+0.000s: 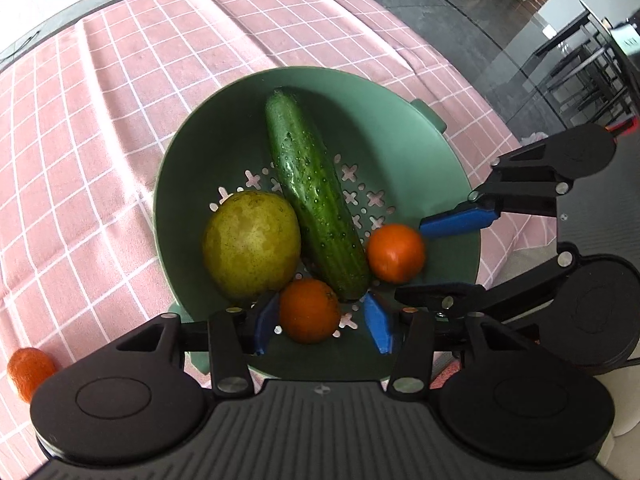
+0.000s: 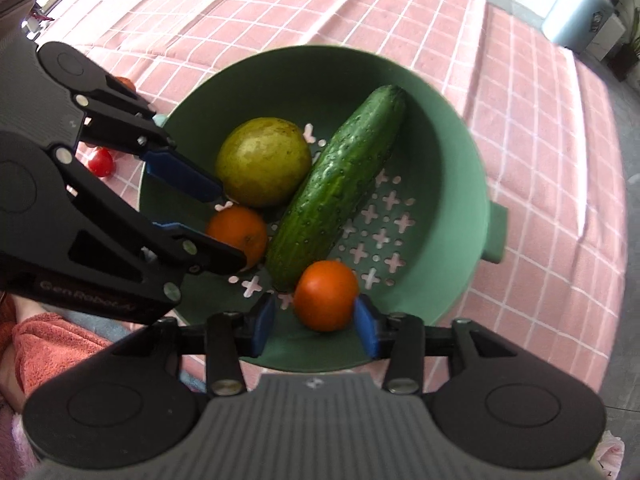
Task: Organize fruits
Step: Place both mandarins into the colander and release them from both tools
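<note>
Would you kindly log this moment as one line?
green colander: pear, cucumber, two oranges | left hand-held gripper: open around orange | right hand-held gripper: open around orange

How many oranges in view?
3. One in the green bowl between the left gripper fingers, one in the bowl between the right gripper fingers, one on the cloth outside. More could be hidden.

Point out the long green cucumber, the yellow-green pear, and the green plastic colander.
Long green cucumber [image 1: 314, 200]: left wrist view, middle of its bumpy skin.
Yellow-green pear [image 1: 251, 245]: left wrist view, centre of its rounded top.
Green plastic colander [image 2: 452, 152]: right wrist view, bare inner wall on the right.
</note>
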The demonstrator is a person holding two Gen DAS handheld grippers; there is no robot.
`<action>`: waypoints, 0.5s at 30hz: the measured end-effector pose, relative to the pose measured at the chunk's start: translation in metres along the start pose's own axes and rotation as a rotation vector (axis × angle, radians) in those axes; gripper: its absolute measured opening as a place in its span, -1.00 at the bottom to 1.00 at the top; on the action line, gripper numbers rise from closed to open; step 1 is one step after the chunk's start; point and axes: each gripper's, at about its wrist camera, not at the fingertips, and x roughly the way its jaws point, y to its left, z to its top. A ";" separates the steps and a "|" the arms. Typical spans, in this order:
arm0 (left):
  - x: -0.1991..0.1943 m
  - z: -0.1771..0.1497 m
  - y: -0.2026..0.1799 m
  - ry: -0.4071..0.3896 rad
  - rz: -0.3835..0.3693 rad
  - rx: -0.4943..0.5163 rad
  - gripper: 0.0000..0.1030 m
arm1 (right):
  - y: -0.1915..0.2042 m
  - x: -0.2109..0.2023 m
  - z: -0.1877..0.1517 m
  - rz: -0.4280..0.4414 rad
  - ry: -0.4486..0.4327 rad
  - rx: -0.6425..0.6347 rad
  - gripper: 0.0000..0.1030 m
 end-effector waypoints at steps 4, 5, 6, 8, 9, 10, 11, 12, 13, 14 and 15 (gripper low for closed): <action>-0.012 -0.004 -0.002 -0.030 -0.002 -0.008 0.17 | 0.004 -0.014 -0.004 -0.010 -0.030 0.012 -0.15; -0.017 -0.006 -0.002 -0.044 -0.005 -0.010 0.17 | 0.005 -0.017 -0.005 -0.018 -0.043 0.016 -0.15; -0.022 -0.008 -0.003 -0.061 -0.006 -0.013 0.17 | 0.007 -0.020 -0.007 -0.026 -0.054 0.022 -0.12; -0.033 -0.013 -0.004 -0.086 -0.005 -0.013 0.17 | 0.012 -0.026 -0.009 -0.039 -0.079 0.033 -0.05; -0.039 -0.015 -0.005 -0.100 0.001 -0.012 0.17 | 0.015 -0.030 -0.010 -0.046 -0.092 0.037 -0.05; -0.044 -0.018 -0.005 -0.113 0.010 -0.008 0.17 | 0.019 -0.034 -0.011 -0.052 -0.105 0.041 -0.04; -0.049 -0.020 -0.006 -0.123 0.019 -0.005 0.17 | 0.022 -0.039 -0.013 -0.056 -0.117 0.049 -0.04; -0.055 -0.024 -0.006 -0.135 0.032 -0.002 0.17 | 0.024 -0.042 -0.014 -0.057 -0.130 0.057 -0.04; -0.060 -0.027 -0.007 -0.147 0.045 0.001 0.17 | 0.026 -0.046 -0.015 -0.055 -0.144 0.067 -0.04; -0.066 -0.030 -0.006 -0.160 0.056 0.003 0.17 | 0.029 -0.049 -0.016 -0.052 -0.158 0.075 -0.04; -0.072 -0.034 -0.006 -0.173 0.066 0.005 0.17 | 0.032 -0.052 -0.017 -0.049 -0.173 0.084 -0.04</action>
